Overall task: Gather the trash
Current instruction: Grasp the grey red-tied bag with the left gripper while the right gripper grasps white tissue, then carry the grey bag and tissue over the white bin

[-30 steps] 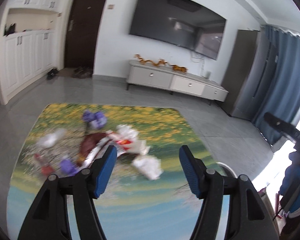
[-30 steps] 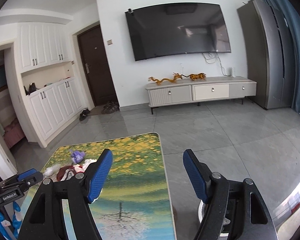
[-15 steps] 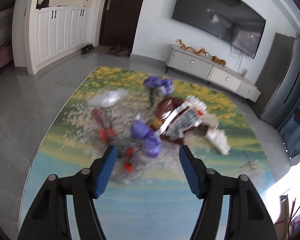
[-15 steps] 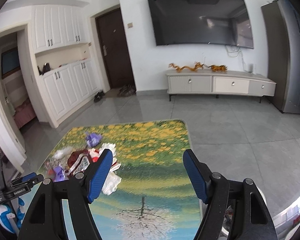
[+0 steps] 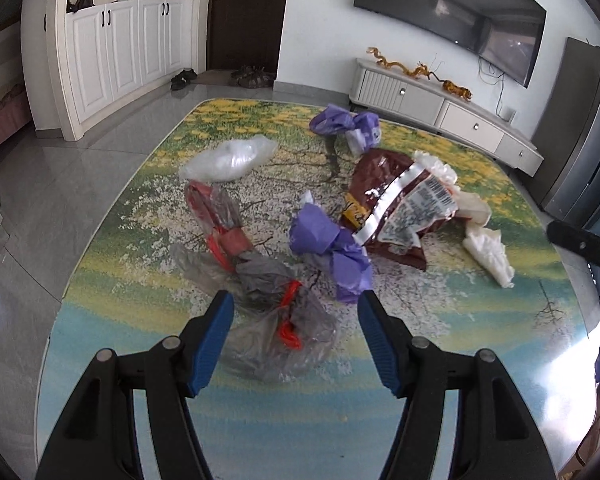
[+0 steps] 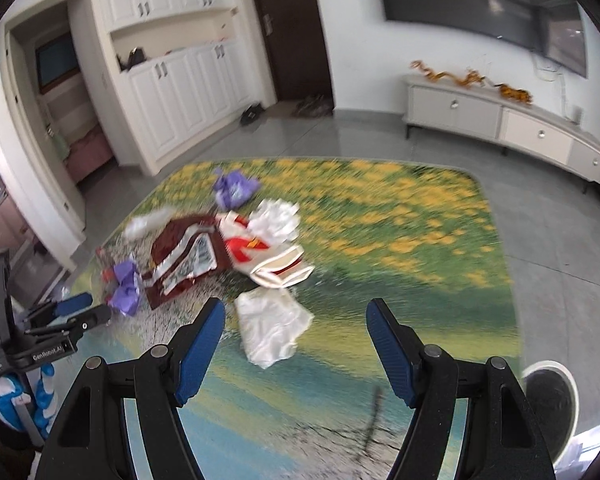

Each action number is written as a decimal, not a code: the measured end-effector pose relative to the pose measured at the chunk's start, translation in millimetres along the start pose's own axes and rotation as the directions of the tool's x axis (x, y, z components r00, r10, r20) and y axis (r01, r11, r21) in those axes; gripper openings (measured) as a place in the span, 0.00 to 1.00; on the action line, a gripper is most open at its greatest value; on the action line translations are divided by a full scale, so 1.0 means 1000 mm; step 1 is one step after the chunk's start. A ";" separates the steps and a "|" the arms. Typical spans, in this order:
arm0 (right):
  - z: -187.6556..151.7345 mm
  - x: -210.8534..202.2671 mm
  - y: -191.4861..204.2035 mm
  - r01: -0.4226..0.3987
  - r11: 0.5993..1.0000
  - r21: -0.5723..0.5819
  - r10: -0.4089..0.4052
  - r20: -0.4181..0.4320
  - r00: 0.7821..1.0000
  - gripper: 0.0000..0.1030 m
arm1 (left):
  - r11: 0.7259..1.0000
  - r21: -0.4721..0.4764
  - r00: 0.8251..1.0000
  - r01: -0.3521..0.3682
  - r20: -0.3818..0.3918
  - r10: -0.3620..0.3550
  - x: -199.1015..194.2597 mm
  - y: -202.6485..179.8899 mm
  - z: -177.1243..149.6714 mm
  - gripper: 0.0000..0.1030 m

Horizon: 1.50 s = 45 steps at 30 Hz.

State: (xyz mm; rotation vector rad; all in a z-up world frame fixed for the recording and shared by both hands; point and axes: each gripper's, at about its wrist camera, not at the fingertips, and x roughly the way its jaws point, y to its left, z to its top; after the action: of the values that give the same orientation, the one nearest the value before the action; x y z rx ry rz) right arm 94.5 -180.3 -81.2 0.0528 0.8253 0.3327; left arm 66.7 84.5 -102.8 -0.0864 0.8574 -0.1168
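Observation:
Trash lies on a table (image 5: 439,360) with a landscape print. My left gripper (image 5: 294,312) is open and empty, just above a grey plastic bag with red strips (image 5: 276,320). Beyond it lie a purple wrapper (image 5: 331,248), a brown snack bag (image 5: 399,204), a clear bag (image 5: 228,160), a second purple wrapper (image 5: 343,124) and white tissue (image 5: 487,248). My right gripper (image 6: 296,320) is open and empty, just above a white crumpled tissue (image 6: 272,328). A red and white packet (image 6: 268,252) and the brown snack bag (image 6: 188,260) lie behind it.
A round bin (image 6: 551,396) stands on the floor off the table's right corner. The left gripper shows at the left edge of the right wrist view (image 6: 72,312). A TV cabinet (image 5: 439,104) and white cupboards (image 5: 112,40) line the walls.
Both grippers have tilted down and moved in toward the trash pile. The left one shifted left from the tissue to the grey bag. Both stayed open.

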 end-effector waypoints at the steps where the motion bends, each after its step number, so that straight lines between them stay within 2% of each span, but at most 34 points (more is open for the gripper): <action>1: 0.000 0.004 0.002 -0.004 1.000 -0.006 0.004 -0.009 1.000 0.69 | 1.000 0.002 1.000 -0.003 0.001 0.003 0.001 0.000 0.000 0.59; 6: -0.002 0.032 0.013 -0.025 0.998 -0.051 0.022 -0.064 0.998 0.63 | 1.000 0.003 1.000 -0.005 -0.007 0.005 0.007 0.001 0.000 0.44; 9: -0.003 0.045 0.020 -0.022 0.996 -0.085 0.014 -0.086 0.996 0.58 | 1.000 -0.007 1.000 0.010 -0.011 -0.010 0.009 0.004 0.000 0.37; 13: -0.006 0.060 0.027 -0.004 0.992 -0.126 -0.010 -0.108 0.994 0.51 | 1.000 -0.017 1.000 0.016 -0.018 -0.017 0.011 0.006 -0.001 0.23; 16: -0.012 0.067 0.030 0.000 0.990 -0.142 -0.018 -0.128 0.992 0.40 | 1.000 -0.012 1.000 0.019 -0.010 -0.019 0.010 0.004 -0.003 0.19; 19: -0.015 0.067 0.032 0.026 0.985 -0.172 -0.047 -0.118 0.992 0.34 | 1.000 -0.013 1.000 0.012 -0.003 -0.012 0.007 0.004 -0.003 0.18; 23: -0.019 0.063 0.030 0.022 0.985 -0.172 -0.043 -0.120 0.992 0.22 | 1.000 -0.029 1.000 0.008 -0.003 -0.008 0.001 0.005 -0.008 0.17; 28: -0.031 0.046 0.030 -0.027 0.989 -0.144 0.009 -0.126 0.992 0.15 | 0.999 -0.046 1.000 -0.003 0.001 0.003 -0.014 0.008 -0.016 0.16; 35: -0.034 -0.004 0.031 -0.061 0.991 -0.118 0.056 -0.042 0.998 0.15 | 0.999 -0.052 0.997 -0.017 0.075 0.021 -0.059 0.007 -0.014 0.15; 39: -0.033 -0.045 0.027 -0.057 0.993 -0.102 0.061 0.038 0.997 0.15 | 0.999 -0.037 0.993 0.010 0.118 -0.006 -0.086 -0.004 -0.010 0.14; 45: -0.039 -0.106 0.003 -0.025 0.998 -0.049 0.033 0.151 0.988 0.15 | 0.996 0.031 0.981 0.089 0.169 -0.093 -0.122 -0.038 -0.004 0.14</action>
State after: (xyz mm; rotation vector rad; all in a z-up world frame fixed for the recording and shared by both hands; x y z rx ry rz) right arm -1.4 -213.7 -31.1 0.0456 0.6656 0.3708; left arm -18.1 63.4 -9.0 -0.1124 0.6816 -0.2026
